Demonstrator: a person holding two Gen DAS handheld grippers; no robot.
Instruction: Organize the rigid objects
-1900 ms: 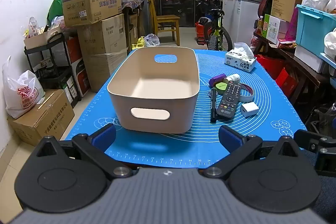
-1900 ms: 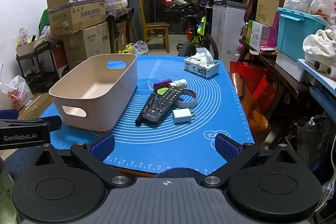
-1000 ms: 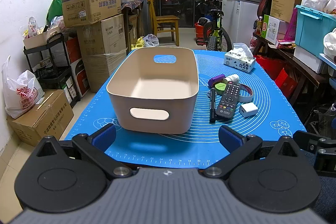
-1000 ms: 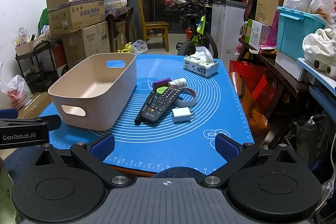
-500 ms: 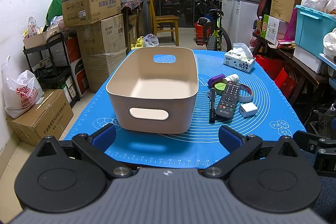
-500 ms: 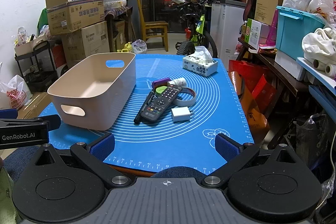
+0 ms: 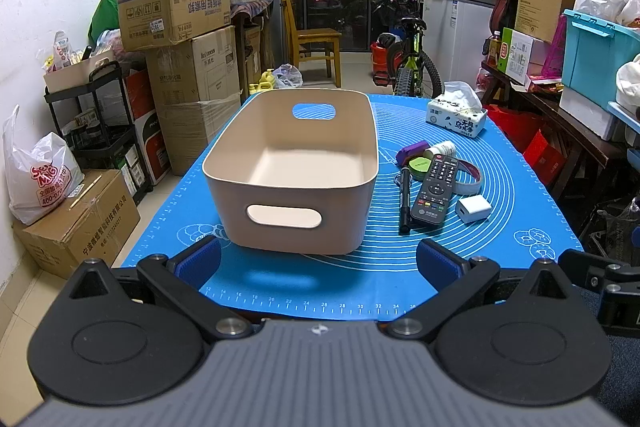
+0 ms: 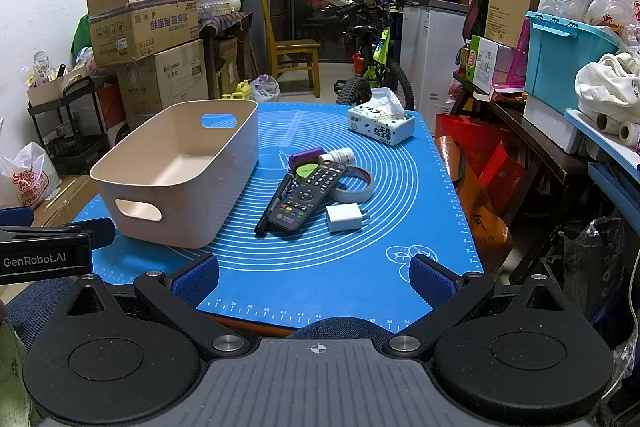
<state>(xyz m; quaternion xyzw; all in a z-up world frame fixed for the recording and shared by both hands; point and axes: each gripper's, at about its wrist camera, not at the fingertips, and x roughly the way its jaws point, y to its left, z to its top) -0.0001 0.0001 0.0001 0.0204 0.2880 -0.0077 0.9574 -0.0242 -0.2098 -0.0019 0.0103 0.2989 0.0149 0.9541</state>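
An empty beige bin [image 7: 294,163] [image 8: 180,163] with handle cut-outs stands on the blue mat [image 7: 360,275] [image 8: 304,267]. To its right lie a black remote [image 7: 434,189] [image 8: 308,195], a black pen [image 7: 405,201] [image 8: 275,205], a white charger [image 7: 473,209] [image 8: 345,219], a purple block [image 7: 414,150] [image 8: 305,155], a green-lidded disc [image 7: 423,163], a small white bottle [image 7: 440,148] [image 8: 339,156] and a grey band [image 8: 356,187]. My left gripper [image 7: 319,261] hangs open at the mat's near edge in front of the bin. My right gripper [image 8: 314,277] is open too, near the front edge, holding nothing.
A tissue box [image 7: 456,117] [image 8: 380,127] sits at the mat's far right. Cardboard boxes [image 7: 176,11], a black rack [image 7: 96,131] and a plastic bag [image 7: 38,179] stand left of the table. A bicycle [image 7: 408,59], chair [image 7: 312,39] and cluttered shelves [image 8: 560,75] lie behind and to the right.
Both views have drifted very slightly; the bin and the loose items lie where they were. Both grippers stay open.
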